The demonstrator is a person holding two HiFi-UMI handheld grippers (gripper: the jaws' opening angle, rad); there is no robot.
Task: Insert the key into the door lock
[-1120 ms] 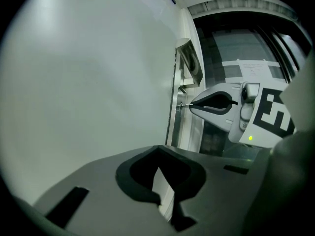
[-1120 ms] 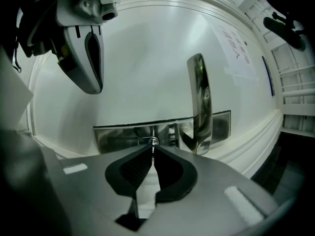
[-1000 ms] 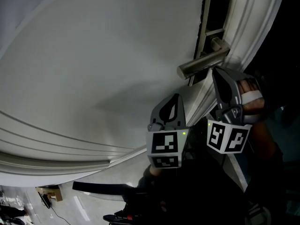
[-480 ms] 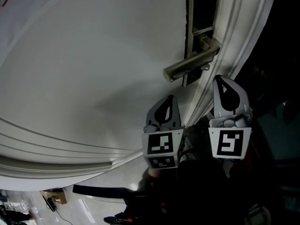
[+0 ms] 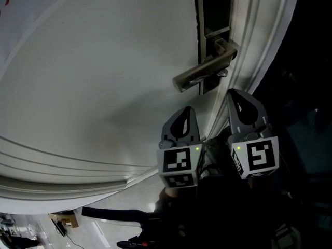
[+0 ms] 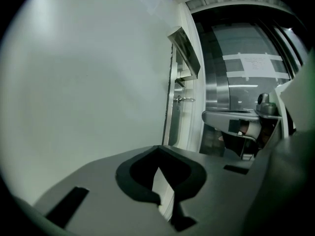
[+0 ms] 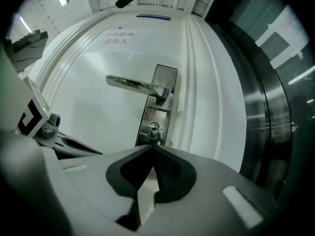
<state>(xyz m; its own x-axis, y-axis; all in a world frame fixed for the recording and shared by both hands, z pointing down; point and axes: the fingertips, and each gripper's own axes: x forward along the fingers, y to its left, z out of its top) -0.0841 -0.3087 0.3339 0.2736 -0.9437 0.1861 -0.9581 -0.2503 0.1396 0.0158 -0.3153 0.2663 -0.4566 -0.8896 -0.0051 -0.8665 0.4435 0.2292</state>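
Right gripper view looks up at the lock plate point(image 7: 156, 107) of the white door point(image 7: 93, 122), under the lever handle point(image 7: 135, 85). A small metal key point(image 7: 153, 128) appears to sit in the round keyhole, though it is too small there to be sure how deep it goes. From the left gripper view the same key shows side-on, its bow sticking out from the plate towards the camera side, which suggests the insertion is done and nothing is left but to draw back.

The right gripper point(image 7: 152, 147) has its jaws brought together at the tips with nothing between them, and it hangs just below the plate, apart from the key. The left gripper point(image 6: 158, 149) is likewise closed and empty, held beside it, facing the door's edge.
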